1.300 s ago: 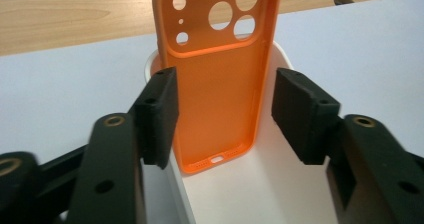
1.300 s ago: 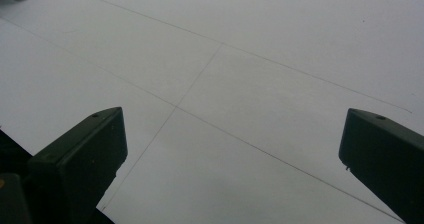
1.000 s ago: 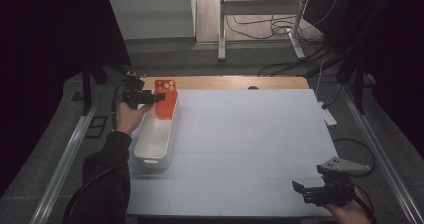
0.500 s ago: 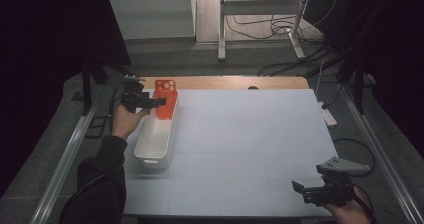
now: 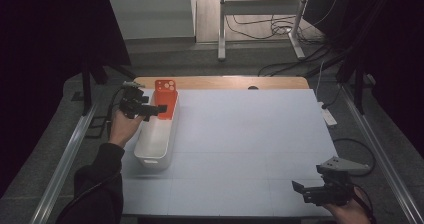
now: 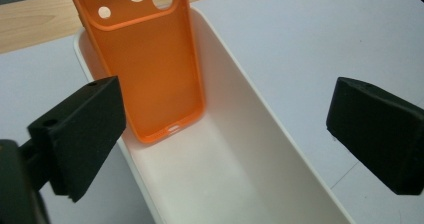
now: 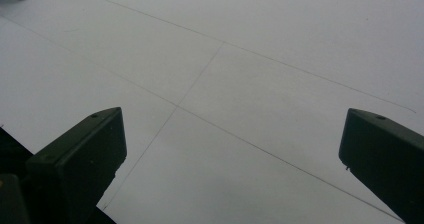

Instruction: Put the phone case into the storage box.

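An orange phone case (image 5: 166,98) stands on end in the far end of a long white bin (image 5: 156,151), leaning against its far wall. In the left gripper view the case (image 6: 150,64) shows its hollow inside and camera cut-outs, with its lower edge on the bin floor (image 6: 215,174). My left gripper (image 5: 159,110) hangs just left of the case. Its jaws have just been opening and now stand wide, with the case ahead of the pads (image 6: 80,129) and untouched. My right gripper (image 5: 299,189) rests open over bare table at the near right corner.
The white table top (image 5: 250,134) spreads to the right of the bin, with a wooden strip (image 5: 225,82) along its far edge. Metal rails run along both sides. Faint seams cross the surface under the right gripper (image 7: 230,164).
My left gripper has let go of the orange case and drawn back a little to the left and toward the person. The case stays leaning in the bin. The right hand has not moved.
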{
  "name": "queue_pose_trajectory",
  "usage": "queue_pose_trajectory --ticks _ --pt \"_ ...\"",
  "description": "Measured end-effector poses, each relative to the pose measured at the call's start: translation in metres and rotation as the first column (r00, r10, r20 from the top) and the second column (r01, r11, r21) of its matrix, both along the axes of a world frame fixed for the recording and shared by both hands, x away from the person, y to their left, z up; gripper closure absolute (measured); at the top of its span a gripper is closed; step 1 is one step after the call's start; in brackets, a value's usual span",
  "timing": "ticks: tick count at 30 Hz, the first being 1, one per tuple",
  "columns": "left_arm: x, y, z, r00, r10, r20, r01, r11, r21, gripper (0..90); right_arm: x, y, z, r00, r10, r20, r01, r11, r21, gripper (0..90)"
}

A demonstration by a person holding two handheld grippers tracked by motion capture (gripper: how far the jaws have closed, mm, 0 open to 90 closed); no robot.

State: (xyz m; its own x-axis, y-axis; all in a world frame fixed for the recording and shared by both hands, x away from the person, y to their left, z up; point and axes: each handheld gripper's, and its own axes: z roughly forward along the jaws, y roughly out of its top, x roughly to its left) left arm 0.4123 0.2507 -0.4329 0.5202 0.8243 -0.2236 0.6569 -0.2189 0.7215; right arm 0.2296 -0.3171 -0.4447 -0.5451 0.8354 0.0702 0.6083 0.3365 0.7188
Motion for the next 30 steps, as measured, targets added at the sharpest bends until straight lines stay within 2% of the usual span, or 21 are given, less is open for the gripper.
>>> queue_pose_trajectory --ticks 11,16,24,30 --pt "-0.020 -0.006 -0.001 0.9977 -0.062 0.026 0.062 0.9979 0.017 1.4 0.000 0.002 0.000 1.0000 0.009 -0.001 -0.009 0.9998 -0.016 0.0" --pt "-0.027 -0.010 -0.001 0.9957 -0.083 0.042 0.083 0.9966 0.003 2.1 0.000 0.003 0.000 0.9999 0.010 0.002 -0.010 0.9998 -0.019 0.0" --pt "-0.037 -0.009 -0.003 0.9955 -0.072 0.062 0.073 0.9971 -0.021 1.2 0.000 0.003 0.000 0.9999 0.013 0.002 -0.013 0.9997 -0.022 0.0" --pt "-0.045 -0.008 -0.004 0.9946 -0.069 0.077 0.071 0.9972 -0.024 1.2 0.000 0.003 0.000 0.9999 0.015 0.001 -0.015 0.9996 -0.025 0.0"
